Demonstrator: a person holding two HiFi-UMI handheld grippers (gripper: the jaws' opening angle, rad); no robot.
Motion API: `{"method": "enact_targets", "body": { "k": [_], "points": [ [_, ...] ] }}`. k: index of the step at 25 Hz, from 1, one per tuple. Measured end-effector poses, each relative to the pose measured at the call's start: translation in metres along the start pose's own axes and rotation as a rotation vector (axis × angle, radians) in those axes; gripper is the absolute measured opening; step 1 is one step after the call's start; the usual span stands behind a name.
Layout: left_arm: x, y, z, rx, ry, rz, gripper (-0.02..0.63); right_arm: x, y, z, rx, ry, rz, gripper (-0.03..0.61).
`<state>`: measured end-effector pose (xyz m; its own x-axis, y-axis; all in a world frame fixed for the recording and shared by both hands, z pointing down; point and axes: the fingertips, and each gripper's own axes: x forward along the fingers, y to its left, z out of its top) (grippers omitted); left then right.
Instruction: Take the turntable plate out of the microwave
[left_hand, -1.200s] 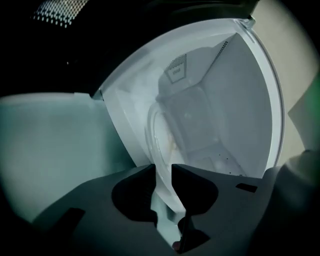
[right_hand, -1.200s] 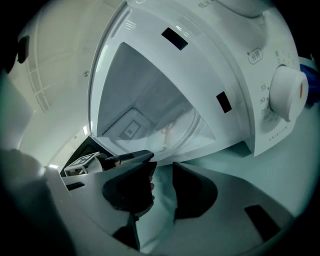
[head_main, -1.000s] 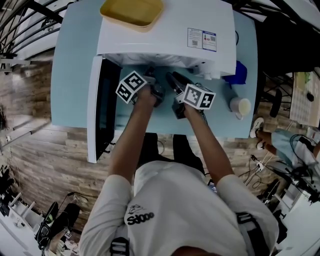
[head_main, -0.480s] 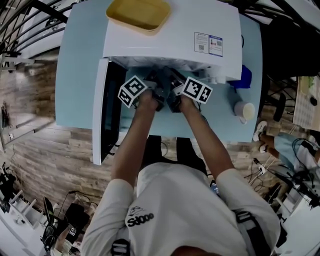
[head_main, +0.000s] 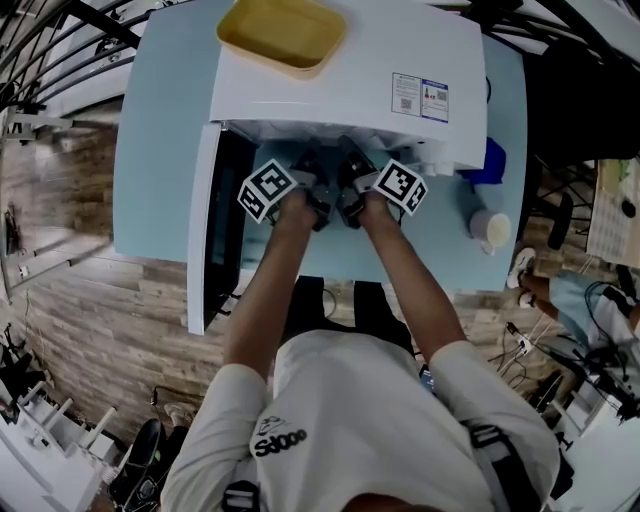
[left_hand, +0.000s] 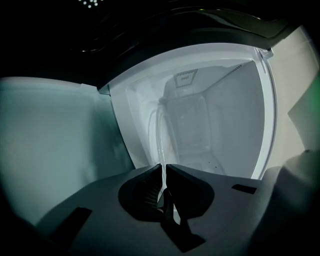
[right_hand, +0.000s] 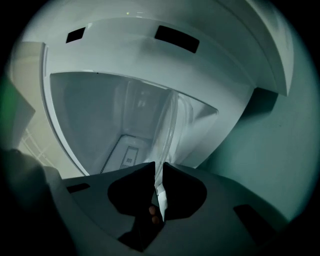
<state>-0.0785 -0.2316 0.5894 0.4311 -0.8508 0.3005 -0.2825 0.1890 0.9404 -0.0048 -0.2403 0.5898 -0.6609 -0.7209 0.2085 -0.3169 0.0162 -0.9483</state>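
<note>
The white microwave (head_main: 340, 90) stands on a light blue table with its door (head_main: 205, 230) swung open to the left. The clear glass turntable plate (left_hand: 159, 135) shows edge-on in both gripper views, inside the white cavity. My left gripper (left_hand: 162, 167) is shut on the plate's rim. My right gripper (right_hand: 159, 167) has the plate's rim (right_hand: 167, 130) between its jaws, which are closing on it. In the head view both grippers, left (head_main: 310, 165) and right (head_main: 347, 160), sit side by side at the cavity's mouth. The plate itself is hidden there.
A yellow tray (head_main: 283, 33) lies on top of the microwave. To the right on the table (head_main: 160, 150) stand a pale cup (head_main: 490, 228) and a blue object (head_main: 490, 158). The open door flanks my left arm. Wooden floor lies beyond the table's near edge.
My right gripper has moved in toward the cavity's mouth and rolled, ending close beside the left one. The left gripper has stayed where it was.
</note>
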Motion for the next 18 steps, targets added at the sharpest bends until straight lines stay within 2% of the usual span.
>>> {"method": "enact_targets", "body": {
  "k": [7, 13, 14, 16, 18],
  "points": [
    [-0.016, 0.005, -0.011, -0.006, 0.018, 0.009, 0.038, -0.014, 0.000, -0.014, 0.004, 0.018, 0.009, 0.043],
    [-0.030, 0.007, -0.016, 0.019, -0.020, -0.005, 0.046, -0.026, 0.001, -0.026, 0.089, 0.017, 0.026, 0.037],
    [-0.031, 0.008, -0.014, 0.024, -0.035, -0.002, 0.059, -0.028, 0.002, -0.027, 0.094, 0.022, 0.033, 0.037],
    [-0.029, 0.009, -0.010, 0.012, -0.056, -0.011, 0.156, -0.032, 0.005, -0.029, 0.099, 0.027, 0.044, 0.037],
    [-0.024, 0.007, -0.006, -0.008, -0.070, -0.041, 0.170, -0.037, 0.007, -0.031, 0.103, 0.028, 0.050, 0.034]
  ]
}}
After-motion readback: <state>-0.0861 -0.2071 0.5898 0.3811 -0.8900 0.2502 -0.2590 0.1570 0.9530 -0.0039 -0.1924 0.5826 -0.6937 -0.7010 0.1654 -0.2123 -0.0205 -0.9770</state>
